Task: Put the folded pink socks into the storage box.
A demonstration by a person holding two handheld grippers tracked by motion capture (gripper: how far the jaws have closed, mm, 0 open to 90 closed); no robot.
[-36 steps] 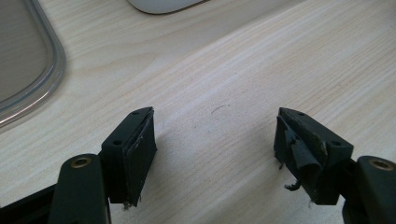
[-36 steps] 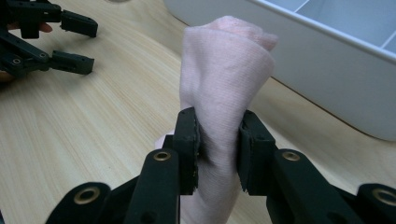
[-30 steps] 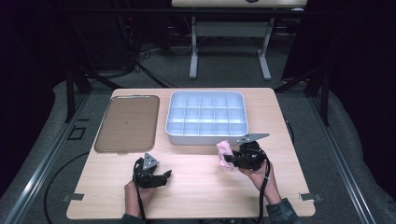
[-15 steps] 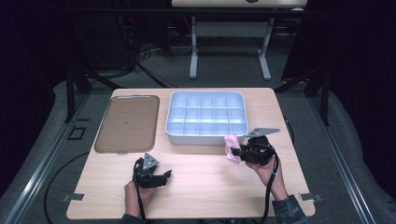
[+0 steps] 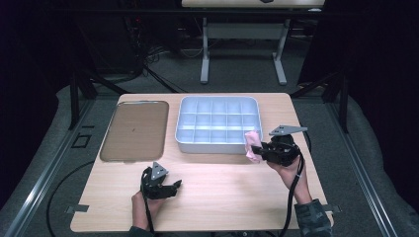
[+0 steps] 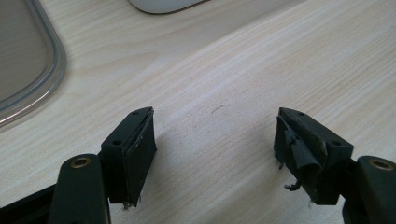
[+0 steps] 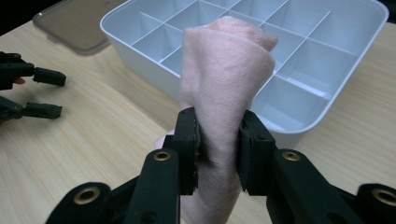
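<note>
While our left gripper (image 5: 174,186) rests low on the wooden table (image 5: 222,187) near its front edge, its jaws stand spread apart with nothing between them — in the left gripper view we see only bare wood grain between the two black pads (image 6: 140,151). We hold the right gripper (image 5: 256,148) above the table just in front of the tray's near right corner, and its jaws are clamped on a rolled pink cloth (image 5: 252,145). In the right gripper view the cloth (image 7: 224,93) stands upright between the pads (image 7: 189,149), pinched at its waist, its folded top rising before the white compartment tray (image 7: 336,56) and its lower end hanging beneath the jaws. We see the tray (image 5: 184,140) — a grid of shallow square cells — at the far middle of the table, and its translucent brownish lid (image 5: 136,131) lying flat just beside it on the left, apart from it.
</note>
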